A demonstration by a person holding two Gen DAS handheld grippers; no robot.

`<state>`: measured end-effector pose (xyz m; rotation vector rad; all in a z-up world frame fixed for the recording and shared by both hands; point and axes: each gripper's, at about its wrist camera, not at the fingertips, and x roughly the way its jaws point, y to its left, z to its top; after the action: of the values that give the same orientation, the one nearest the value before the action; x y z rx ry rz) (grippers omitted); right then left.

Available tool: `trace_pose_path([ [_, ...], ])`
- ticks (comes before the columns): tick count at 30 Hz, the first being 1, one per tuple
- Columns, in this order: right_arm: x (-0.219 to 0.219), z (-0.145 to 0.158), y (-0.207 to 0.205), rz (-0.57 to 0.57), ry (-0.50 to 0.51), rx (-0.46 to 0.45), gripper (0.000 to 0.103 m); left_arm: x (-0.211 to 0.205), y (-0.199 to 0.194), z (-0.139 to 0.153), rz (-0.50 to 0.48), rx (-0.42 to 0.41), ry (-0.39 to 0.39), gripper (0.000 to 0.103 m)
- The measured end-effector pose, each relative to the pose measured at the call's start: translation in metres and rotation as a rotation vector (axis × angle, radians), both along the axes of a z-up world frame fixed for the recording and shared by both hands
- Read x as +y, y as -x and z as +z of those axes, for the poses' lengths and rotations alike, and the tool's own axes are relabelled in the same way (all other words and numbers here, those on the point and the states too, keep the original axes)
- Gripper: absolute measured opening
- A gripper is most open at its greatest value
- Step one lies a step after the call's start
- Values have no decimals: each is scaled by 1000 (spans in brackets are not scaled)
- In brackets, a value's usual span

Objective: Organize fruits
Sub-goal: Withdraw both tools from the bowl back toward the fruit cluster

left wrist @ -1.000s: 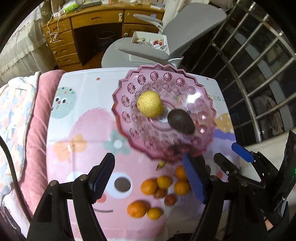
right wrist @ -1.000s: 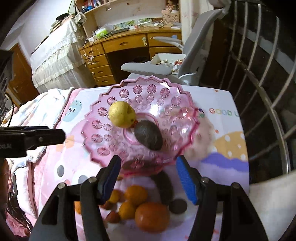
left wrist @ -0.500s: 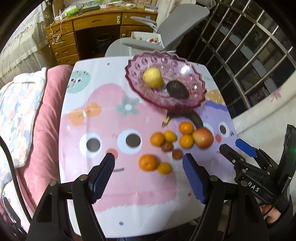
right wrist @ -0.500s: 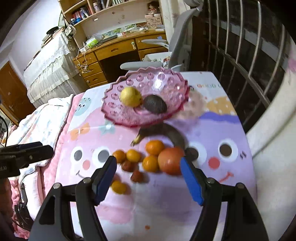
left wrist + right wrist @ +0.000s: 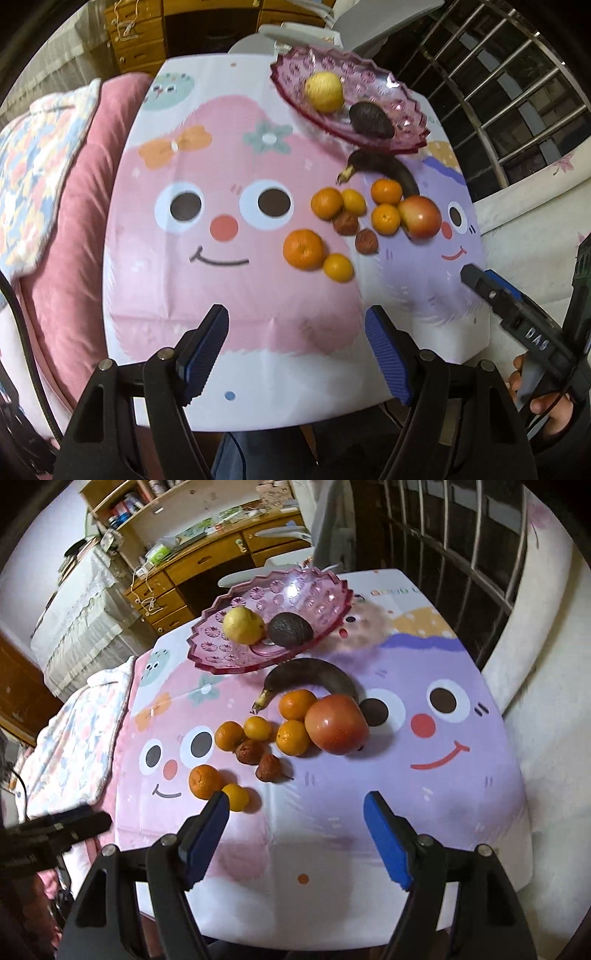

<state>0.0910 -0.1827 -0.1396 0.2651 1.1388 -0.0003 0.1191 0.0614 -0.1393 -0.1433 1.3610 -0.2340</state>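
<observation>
The fruits lie in a loose cluster right of the tabletop's [image 5: 443, 812] middle, between the far edge and the near edge. A blackened banana [image 5: 317, 674] curves along the far side of the cluster, its long axis running roughly left to right, the yellowish stem end [image 5: 260, 701] pointing left and toward the near edge, the other end bending down behind a red apple [image 5: 336, 725]. The apple touches two of the oranges [image 5: 293, 736]; two more small oranges sit just left of them, and a further pair [image 5: 203, 781] lies nearer the near edge, touching each other. Two wrinkled brown fruits [image 5: 258, 757] sit between these groups.

Just beyond the banana, close to the far edge, stands a pink glass dish [image 5: 314, 590] with a scalloped rim. It holds a yellow lemon-like fruit [image 5: 243, 624] on its left and a dark avocado [image 5: 290, 629] beside it; whether they touch cannot be told.

The right gripper [image 5: 295, 812] hovers over the near edge with its jaws wide apart and nothing between them, its blue pads [image 5: 384, 834] framing bare cloth. The left gripper [image 5: 295, 332] likewise hangs over the near edge, jaws wide and empty, aimed at the pink cartoon face left of the fruit. A pink cushion [image 5: 81, 206] lies along the tabletop's left edge.
</observation>
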Motion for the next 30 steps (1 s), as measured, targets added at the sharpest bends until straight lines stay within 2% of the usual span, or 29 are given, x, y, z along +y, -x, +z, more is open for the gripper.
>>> trace_pose_path([
  [6,-15,-11,-10,-6,-50,33,77,-8,-2,-26,84,79,15,78],
  [17,-33,-44,-52,163,-11,98,79,-32,-8,-63,283,178,6,80],
  [20,-36,-52,-60,226,0,84,79,-40,-12,-74,337,191,10,80],
  [30,-21,-72,-68,524,165,-33,79,-54,-28,-109,566,209,35,80],
])
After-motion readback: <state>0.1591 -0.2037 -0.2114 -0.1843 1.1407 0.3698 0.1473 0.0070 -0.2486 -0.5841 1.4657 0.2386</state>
